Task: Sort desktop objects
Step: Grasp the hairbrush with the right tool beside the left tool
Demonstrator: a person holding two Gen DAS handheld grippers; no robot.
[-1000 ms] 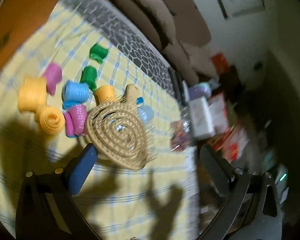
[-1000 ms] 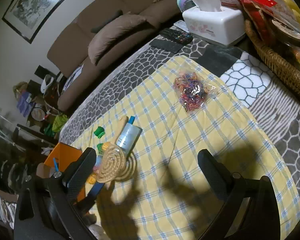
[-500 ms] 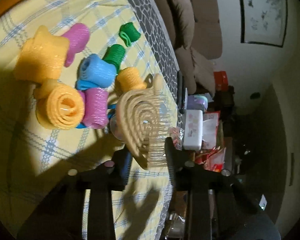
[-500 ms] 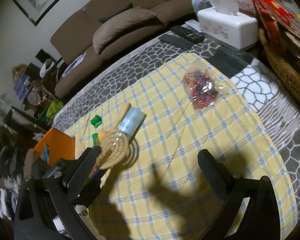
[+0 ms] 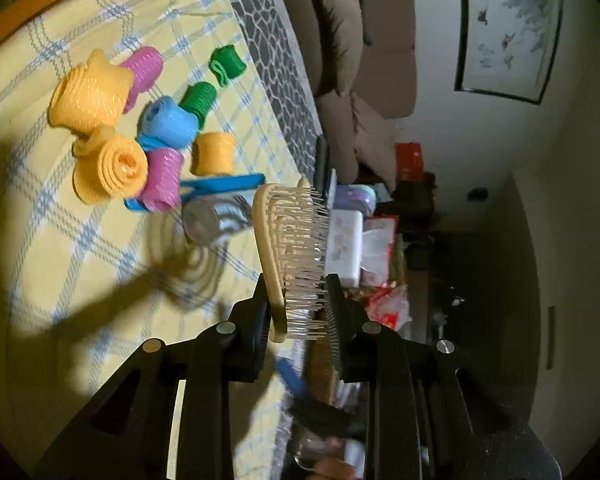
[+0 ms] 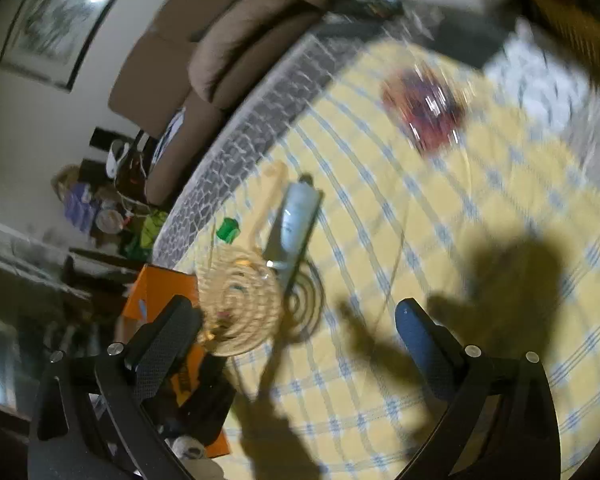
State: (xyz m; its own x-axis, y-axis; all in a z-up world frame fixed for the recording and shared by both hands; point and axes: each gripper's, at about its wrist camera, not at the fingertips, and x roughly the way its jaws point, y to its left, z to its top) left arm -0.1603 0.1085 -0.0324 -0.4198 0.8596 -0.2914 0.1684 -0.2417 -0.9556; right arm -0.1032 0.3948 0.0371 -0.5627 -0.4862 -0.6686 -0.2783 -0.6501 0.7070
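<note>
Above cloth | left gripper [image 5: 298, 312] pinching hairbrush [image 5: 288, 248] | right gripper [image 6: 296, 320] spread, view blurred

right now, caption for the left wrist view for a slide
Left tongs clamp beige spiral hairbrush edge-on beside colourful hair rollers.

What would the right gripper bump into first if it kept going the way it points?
Probably just the yellow checked cloth. The right gripper is open and empty, with bare cloth ahead; the pale bottle lies slightly left, though blur makes depth uncertain.
</note>
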